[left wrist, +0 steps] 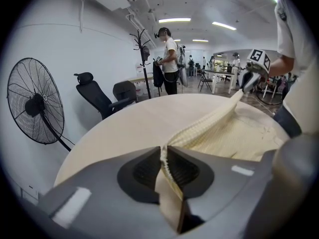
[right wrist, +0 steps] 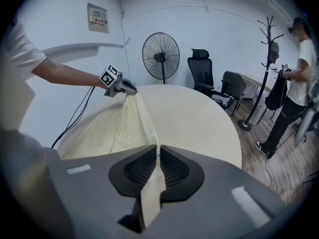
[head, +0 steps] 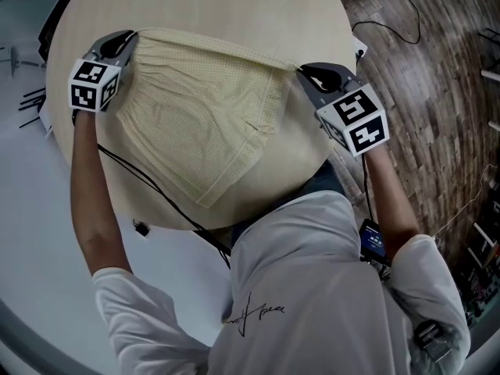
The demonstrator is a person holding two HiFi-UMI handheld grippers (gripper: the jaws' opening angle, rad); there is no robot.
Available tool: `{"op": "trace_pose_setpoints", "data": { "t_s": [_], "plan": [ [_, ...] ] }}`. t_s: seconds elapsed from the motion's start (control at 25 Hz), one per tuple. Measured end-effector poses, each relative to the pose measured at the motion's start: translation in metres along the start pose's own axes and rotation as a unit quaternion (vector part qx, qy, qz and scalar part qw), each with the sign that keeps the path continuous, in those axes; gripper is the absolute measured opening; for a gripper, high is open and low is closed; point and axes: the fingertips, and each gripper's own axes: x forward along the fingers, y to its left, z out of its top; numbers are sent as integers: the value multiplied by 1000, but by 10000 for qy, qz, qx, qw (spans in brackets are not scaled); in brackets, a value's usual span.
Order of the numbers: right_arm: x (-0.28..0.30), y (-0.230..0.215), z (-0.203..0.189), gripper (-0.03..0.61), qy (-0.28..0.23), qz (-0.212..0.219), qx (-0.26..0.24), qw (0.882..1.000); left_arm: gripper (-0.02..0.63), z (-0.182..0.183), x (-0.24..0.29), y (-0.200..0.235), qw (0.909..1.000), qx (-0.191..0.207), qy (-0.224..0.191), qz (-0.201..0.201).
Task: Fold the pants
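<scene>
Pants of pale yellow checked cloth are held by the waistband, which is stretched taut just above the round table. The legs are draped down onto the table's top toward its near edge. One waistband corner is clamped in the narrow jaws of the left hand-held gripper. The other corner is clamped in the nearly closed jaws of the right hand-held gripper. Cloth is seen pinched between the pads in both gripper views. Part of the table's near edge is hidden in the head view by the person's white shirt. How the legs lie, single or doubled, cannot be made out.
</scene>
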Motion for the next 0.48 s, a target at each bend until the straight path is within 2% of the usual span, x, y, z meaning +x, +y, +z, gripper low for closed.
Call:
{"op": "trace_pose_setpoints", "data": {
  "t_s": [0.48],
  "plan": [
    [-31, 55, 0, 21, -92, 242, -158, 9995, 95, 1, -18, -8, 9998, 153, -86, 92]
  ]
}}
